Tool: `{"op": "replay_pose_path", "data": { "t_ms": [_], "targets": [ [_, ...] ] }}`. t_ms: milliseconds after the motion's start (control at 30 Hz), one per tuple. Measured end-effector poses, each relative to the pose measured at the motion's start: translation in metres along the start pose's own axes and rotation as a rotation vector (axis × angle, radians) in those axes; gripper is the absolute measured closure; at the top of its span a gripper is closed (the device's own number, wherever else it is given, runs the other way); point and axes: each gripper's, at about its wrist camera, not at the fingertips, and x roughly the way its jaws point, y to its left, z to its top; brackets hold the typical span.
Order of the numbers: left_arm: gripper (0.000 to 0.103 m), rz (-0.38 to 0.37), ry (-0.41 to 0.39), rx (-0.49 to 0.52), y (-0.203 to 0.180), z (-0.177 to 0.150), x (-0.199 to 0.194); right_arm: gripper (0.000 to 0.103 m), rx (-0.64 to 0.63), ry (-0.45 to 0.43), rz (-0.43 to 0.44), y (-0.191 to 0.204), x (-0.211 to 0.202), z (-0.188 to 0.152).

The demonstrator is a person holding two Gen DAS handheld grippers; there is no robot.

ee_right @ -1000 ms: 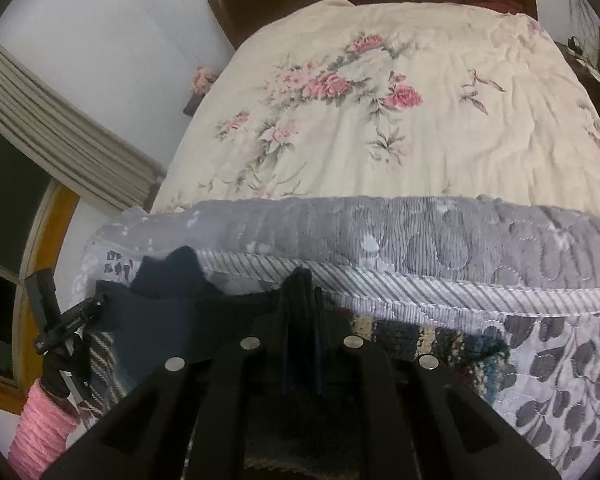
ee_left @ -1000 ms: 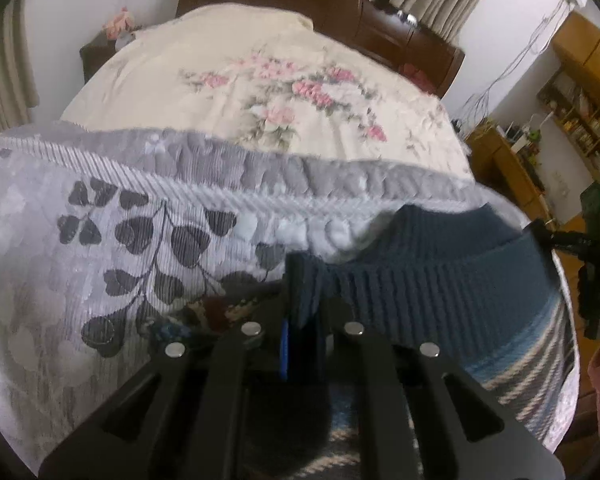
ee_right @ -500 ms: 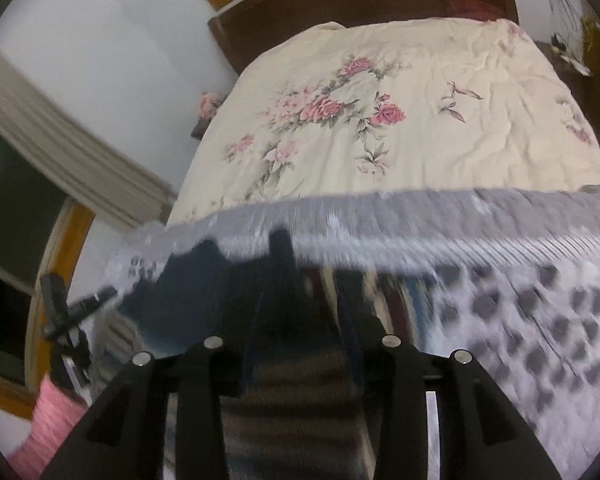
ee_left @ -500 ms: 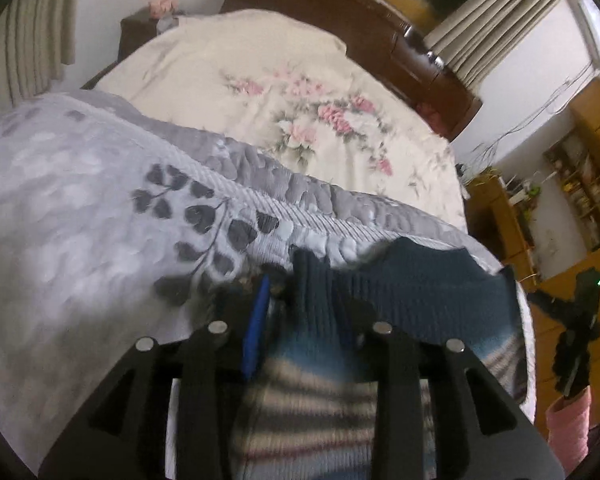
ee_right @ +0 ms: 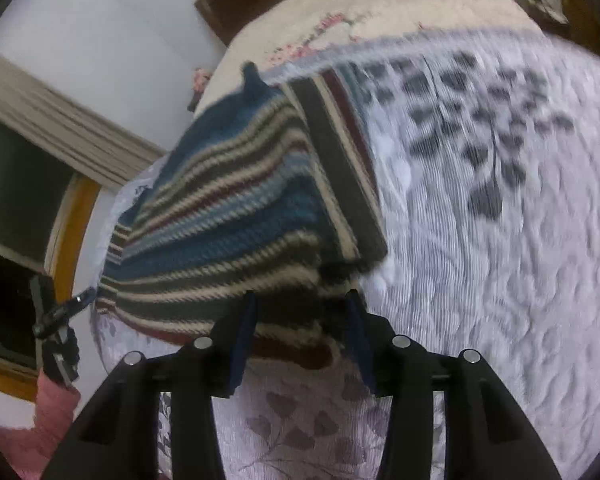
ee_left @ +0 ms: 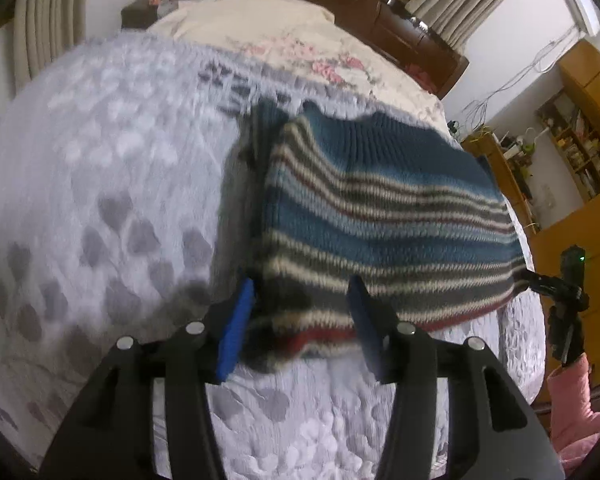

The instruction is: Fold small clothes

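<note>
Across the grey quilted bedspread with its dark leaf print (ee_left: 112, 208), on the bed's near part, lies the striped blue, cream and maroon knitted sweater (ee_left: 380, 216), already doubled into a thick rectangle with its dark blue ribbed edge toward the floral cream cover (ee_left: 260, 28) beyond; at its left near corner the left tongs (ee_left: 300, 316) stand wide, blue pads either side of the hem, gripping nothing; further right, in the other view, the right tongs (ee_right: 300, 320) are likewise spread wide over the sweater's (ee_right: 236, 208) near hem, beside the folded-under flap with the black band; both views are smeared by motion, so whether the pads brush the wool I cannot tell; judging by this, a fold has just been laid, and doing it well means drawing both tongs back level and straight so the hem is not dragged; then check the side edges line up and press the stack flat before any further fold.
</note>
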Motion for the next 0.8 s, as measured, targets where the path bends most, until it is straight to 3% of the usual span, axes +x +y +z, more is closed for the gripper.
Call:
{"op": "replay_pose_path", "data": {
  "t_ms": [33,67,100,133,300,467,533,667,767,800],
  "targets": [
    [0.061,-0.012,0.015,-0.006,-0.001,-0.003,0.005,0.058,0.007,0.007,0.014,-0.001,0.004,-0.001],
    [0.076,-0.013,0.024,-0.002,-0.003,-0.006,0.009,0.060,0.002,0.008,0.010,0.001,0.006,-0.002],
    [0.091,0.000,0.034,0.008,-0.006,-0.006,0.015,0.072,-0.009,0.011,-0.007,0.003,0.008,-0.002],
    [0.094,0.026,0.051,0.020,-0.009,-0.007,0.020,0.083,-0.020,0.023,-0.033,0.006,0.010,-0.001],
    [0.095,0.064,0.041,0.039,-0.014,-0.002,0.010,0.092,-0.076,-0.002,-0.079,0.021,-0.002,0.000],
    [0.096,0.096,0.074,0.018,0.008,-0.007,0.014,0.092,-0.042,0.037,-0.112,0.010,0.003,-0.005],
    [0.095,0.074,0.071,-0.001,0.015,-0.011,0.019,0.092,-0.030,0.060,-0.115,0.008,0.015,-0.007],
    [0.091,0.084,0.063,-0.006,0.011,-0.007,0.015,0.091,-0.020,0.057,-0.098,0.009,0.017,-0.009],
    [0.085,0.122,0.041,0.008,0.002,-0.002,-0.002,0.079,-0.045,0.032,-0.099,0.013,-0.003,-0.008],
    [0.083,0.135,0.019,0.016,-0.002,0.000,-0.010,0.066,-0.054,0.017,-0.110,0.017,-0.013,-0.007]
  ]
}}
